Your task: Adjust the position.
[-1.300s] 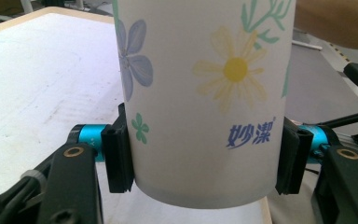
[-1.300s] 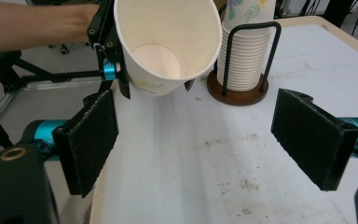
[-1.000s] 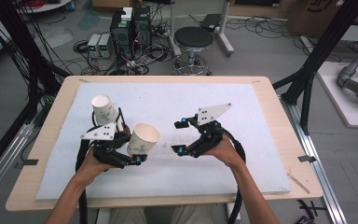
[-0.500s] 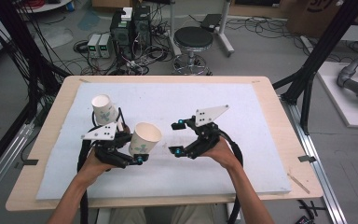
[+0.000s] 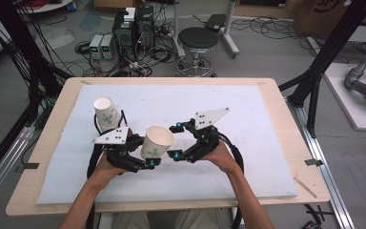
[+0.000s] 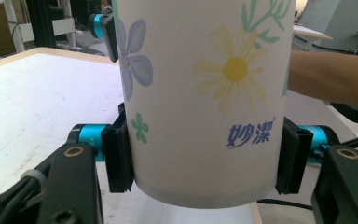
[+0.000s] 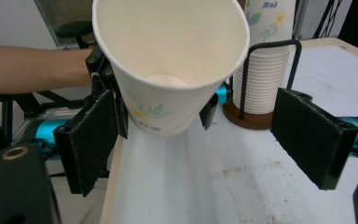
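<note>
A flowered white paper cup (image 5: 156,142) is held off the table, tilted with its mouth toward my right gripper. My left gripper (image 5: 143,160) is shut on it near its base; in the left gripper view the cup (image 6: 205,93) sits between the two black pads (image 6: 119,154). My right gripper (image 5: 175,141) stands open just right of the cup's rim. In the right gripper view the cup's open mouth (image 7: 168,60) faces me ahead of the wide-apart pads (image 7: 314,135), with nothing between them.
A stack of matching cups (image 5: 106,113) stands in a wire holder on a brown base at the left of the white foam mat (image 5: 248,109), also seen as the stack (image 7: 265,60) behind the held cup. Cables, a stool and equipment lie beyond the table.
My right gripper has edged a little to the left, closer to the cup's mouth. The left gripper and the cup have stayed put.
</note>
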